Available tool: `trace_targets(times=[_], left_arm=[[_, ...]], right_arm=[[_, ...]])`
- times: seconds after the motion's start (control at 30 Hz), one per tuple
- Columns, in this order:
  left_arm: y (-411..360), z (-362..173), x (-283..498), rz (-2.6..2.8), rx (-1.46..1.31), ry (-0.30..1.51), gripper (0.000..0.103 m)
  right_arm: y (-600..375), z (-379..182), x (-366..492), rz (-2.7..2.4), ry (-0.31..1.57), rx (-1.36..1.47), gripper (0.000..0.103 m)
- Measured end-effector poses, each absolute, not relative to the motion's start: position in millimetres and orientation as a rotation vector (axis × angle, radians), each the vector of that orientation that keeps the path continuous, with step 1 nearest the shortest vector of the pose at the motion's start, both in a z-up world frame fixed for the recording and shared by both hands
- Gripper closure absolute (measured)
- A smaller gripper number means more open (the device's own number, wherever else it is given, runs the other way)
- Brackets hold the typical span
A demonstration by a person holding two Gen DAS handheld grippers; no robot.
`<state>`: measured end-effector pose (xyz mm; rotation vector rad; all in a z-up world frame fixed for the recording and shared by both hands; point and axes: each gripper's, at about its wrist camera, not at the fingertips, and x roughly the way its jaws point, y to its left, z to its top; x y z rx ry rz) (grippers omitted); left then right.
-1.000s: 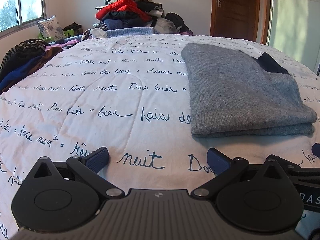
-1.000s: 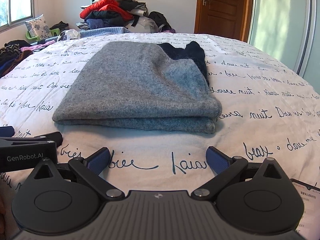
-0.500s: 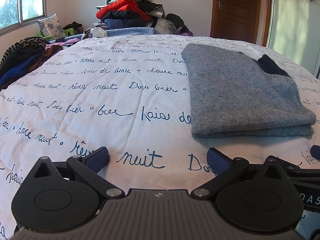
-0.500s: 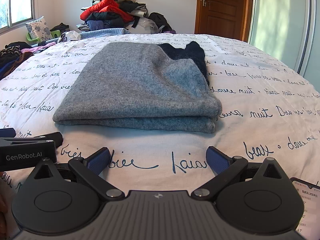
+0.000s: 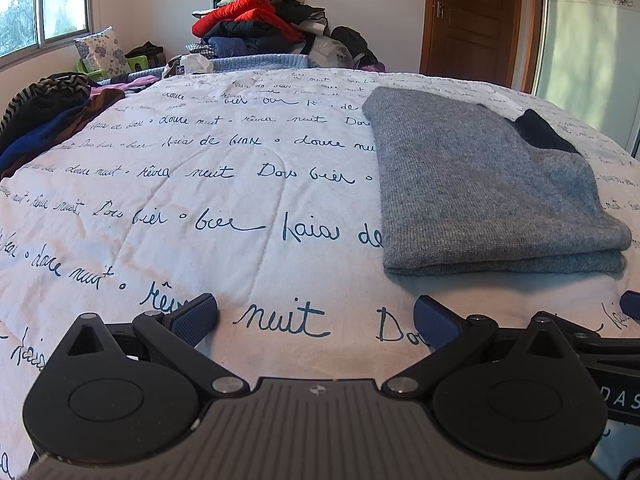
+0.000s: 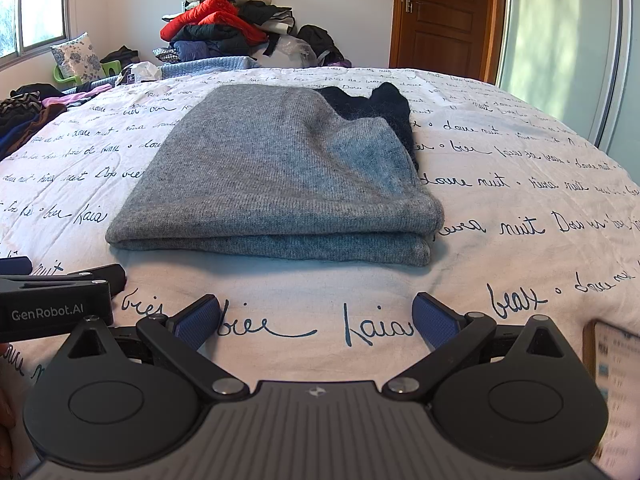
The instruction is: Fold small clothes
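Fingers (image 5: 196, 314) of left gripper (image 5: 316, 316) spread wide, nothing held; right gripper (image 6: 316, 316) same, pads (image 6: 434, 316) wide apart, empty. Both sit low at bottom centre of frame, level, aimed along bed (image 5: 200, 200). Left gripper's side partly cut off at left edge of right view. Object at right view's lower right blurred, can't ID. Sweater (image 6: 280, 176) grey, folded flat, layered front edge, dark fabric (image 6: 372, 104) showing at far end; lies mid-frame in right view, right half in left view (image 5: 480, 184).
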<state>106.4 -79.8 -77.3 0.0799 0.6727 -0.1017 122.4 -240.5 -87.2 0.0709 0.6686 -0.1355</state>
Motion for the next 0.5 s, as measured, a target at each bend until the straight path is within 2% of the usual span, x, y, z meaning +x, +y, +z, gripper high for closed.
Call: trace_targets(times=[0.5], left_arm=[[-78.8,-77.2,105.6,-0.103,0.072,0.672,0.0]], right_arm=[[-240.6,-87.2,122.3,-0.135,0.668,0.071,0.0]])
